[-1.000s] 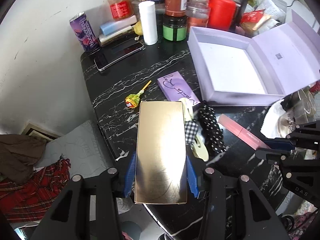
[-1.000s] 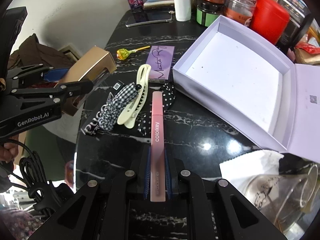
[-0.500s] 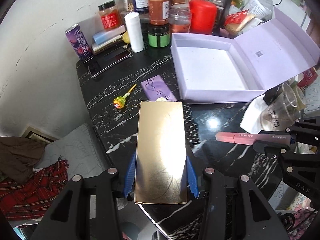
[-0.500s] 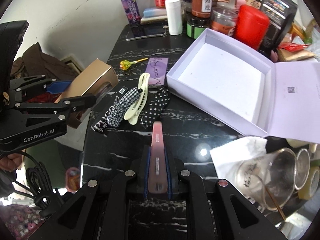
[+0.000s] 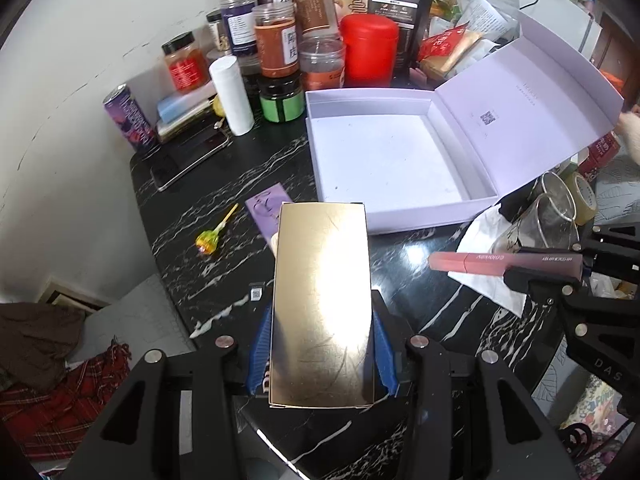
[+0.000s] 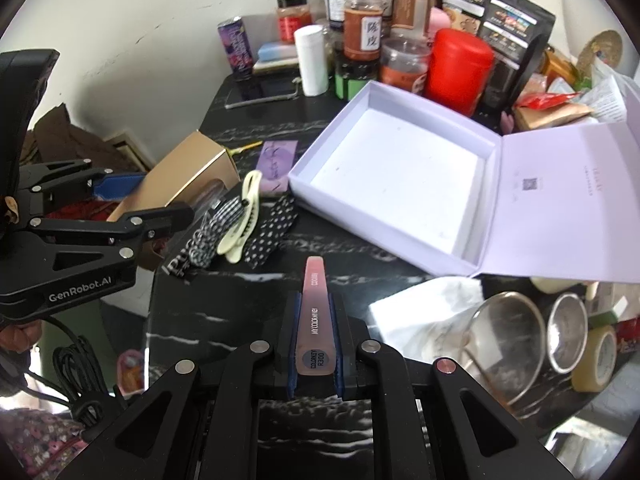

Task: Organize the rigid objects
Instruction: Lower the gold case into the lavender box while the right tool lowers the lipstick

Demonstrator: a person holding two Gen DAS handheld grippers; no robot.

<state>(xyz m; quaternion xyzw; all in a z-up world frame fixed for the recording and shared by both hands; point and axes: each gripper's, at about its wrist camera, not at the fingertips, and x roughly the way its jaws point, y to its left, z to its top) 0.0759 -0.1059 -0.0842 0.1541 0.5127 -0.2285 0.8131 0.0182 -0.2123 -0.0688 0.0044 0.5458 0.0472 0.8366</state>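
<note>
Gold carton (image 5: 322, 304) clamped between blue pads (image 5: 259, 354) of left claw (image 5: 320, 354), held above near edge of black marbled desk (image 5: 224, 264). Pink lip-tint tube (image 6: 315, 320) pinched lengthwise in right claw (image 6: 315, 344), cap end toward camera, tip pointing over the desk. Same tube (image 5: 504, 262) visible from left wrist, sticking out leftward from right claw (image 5: 576, 266), clear of the surface.

Beyond, on the desk: cream hair clip (image 6: 244, 216) lying between checked bow (image 6: 212, 236) and polka-dot bow (image 6: 272, 232), all touching. Purple card (image 6: 276, 164) flat just past them; lollipop (image 5: 210, 238) beside it. White tissue (image 6: 416, 312) and glass jar (image 6: 504, 352) near right edge.

Farther: lilac box (image 6: 332, 144) open, lid (image 6: 568, 200) folded flat to the right, tray bare. Behind: red canister (image 6: 456, 68), white bottle (image 6: 310, 60), green-labelled jar (image 5: 280, 102), purple can (image 6: 236, 48), phone (image 5: 188, 156), spice jars (image 6: 362, 32) against the wall.
</note>
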